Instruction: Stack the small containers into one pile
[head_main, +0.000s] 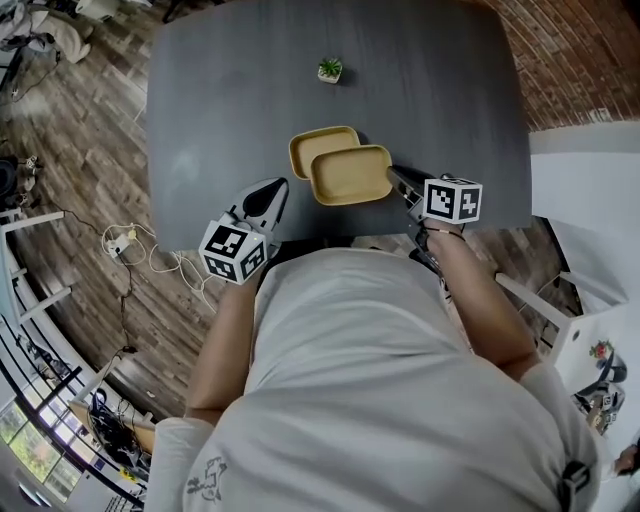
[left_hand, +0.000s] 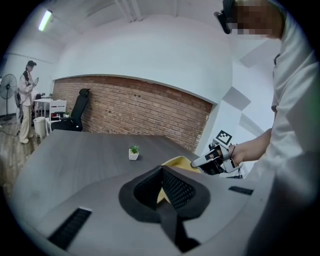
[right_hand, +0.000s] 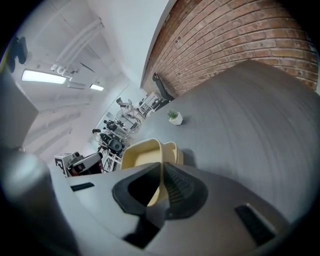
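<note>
Two shallow yellow containers lie near the front edge of the dark table (head_main: 200, 120). The nearer container (head_main: 350, 175) overlaps the farther container (head_main: 318, 146), tilted over its right part. My right gripper (head_main: 393, 176) is shut on the nearer one's right rim; in the right gripper view that rim (right_hand: 145, 152) runs between the jaws of the right gripper (right_hand: 161, 171), with the other container (right_hand: 174, 150) just behind. My left gripper (head_main: 274, 192) rests left of both, apart from them, shut and empty. The left gripper view shows the left gripper's (left_hand: 162, 172) jaws meeting, with yellow container (left_hand: 180, 162) beyond.
A small potted plant (head_main: 330, 70) stands farther back on the table. Cables (head_main: 130, 245) lie on the wooden floor at left. A white table (head_main: 590, 200) stands at right. A person (left_hand: 26, 100) and an office chair (left_hand: 77, 110) are far behind.
</note>
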